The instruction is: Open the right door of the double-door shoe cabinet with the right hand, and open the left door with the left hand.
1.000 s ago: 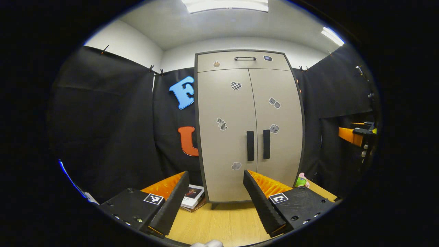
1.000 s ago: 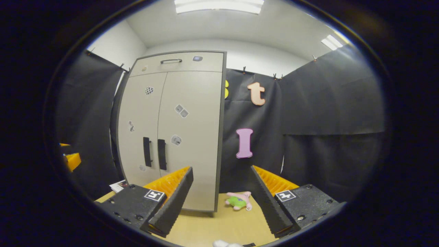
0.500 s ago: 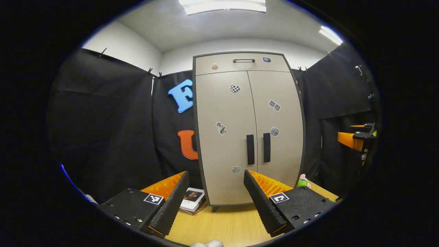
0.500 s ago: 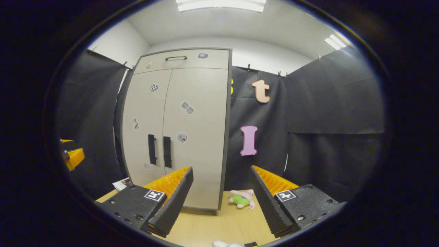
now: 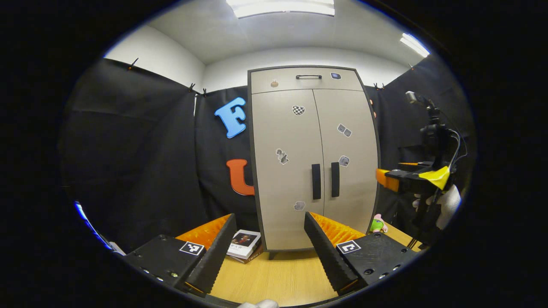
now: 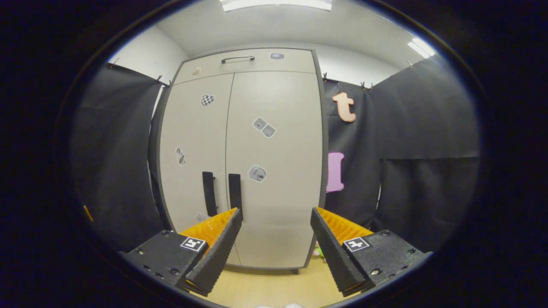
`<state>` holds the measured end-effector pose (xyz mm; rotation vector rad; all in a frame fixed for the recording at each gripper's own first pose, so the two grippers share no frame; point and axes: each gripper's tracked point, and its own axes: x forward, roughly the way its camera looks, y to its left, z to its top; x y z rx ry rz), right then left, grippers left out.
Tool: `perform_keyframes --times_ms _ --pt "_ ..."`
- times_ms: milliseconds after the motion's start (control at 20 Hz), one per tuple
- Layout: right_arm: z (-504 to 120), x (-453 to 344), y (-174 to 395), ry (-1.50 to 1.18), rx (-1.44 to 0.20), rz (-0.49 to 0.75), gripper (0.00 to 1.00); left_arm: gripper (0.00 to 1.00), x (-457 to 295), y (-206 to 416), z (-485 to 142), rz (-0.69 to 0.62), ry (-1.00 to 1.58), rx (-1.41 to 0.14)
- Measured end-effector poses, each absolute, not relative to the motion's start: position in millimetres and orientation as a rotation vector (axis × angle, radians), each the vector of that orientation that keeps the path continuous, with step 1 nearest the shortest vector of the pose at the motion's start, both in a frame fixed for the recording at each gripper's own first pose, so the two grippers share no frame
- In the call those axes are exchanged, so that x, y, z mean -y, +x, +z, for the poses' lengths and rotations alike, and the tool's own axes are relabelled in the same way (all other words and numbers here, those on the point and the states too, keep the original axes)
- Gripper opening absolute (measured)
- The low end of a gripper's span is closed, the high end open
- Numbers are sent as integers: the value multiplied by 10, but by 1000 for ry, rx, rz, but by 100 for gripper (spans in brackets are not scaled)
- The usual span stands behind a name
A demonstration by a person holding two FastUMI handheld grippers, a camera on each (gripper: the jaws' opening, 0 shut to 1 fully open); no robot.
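Starting at your left: a book lies on the floor just beside the cabinet, at its left foot. Your left gripper is released, fingers spread wide and holding nothing, well short of the doors. The left door is closed, its black left handle standing upright near the centre seam. Just across that seam sits the right handle on the right door, also closed.

Your right gripper is likewise released and empty, and nearer the cabinet. Its fingers point more at the plain panel than at the handle, which sits off toward your left finger.

The risks, as I judge them:
- The two handles are close together, so a wide-open gripper could catch both, or grab the wrong one.
- Going straight ahead with the right gripper would press the fingertips into the panel instead of straddling the handle.
- The left door may sweep into the book as it swings.
- A small green toy lies at the cabinet's right foot, near the right door's swing.
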<state>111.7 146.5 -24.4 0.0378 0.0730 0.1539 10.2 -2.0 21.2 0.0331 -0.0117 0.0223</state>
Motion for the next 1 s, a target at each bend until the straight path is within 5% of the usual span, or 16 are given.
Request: perform_keyframes --times_ms 600,1000 --pt "-770 -2468 2489 0 -175 205 86 96 -233 98 91 216 27 -28" --pt "-751 -2524 2724 32 -178 176 61 96 -369 118 14 278 19 -47"
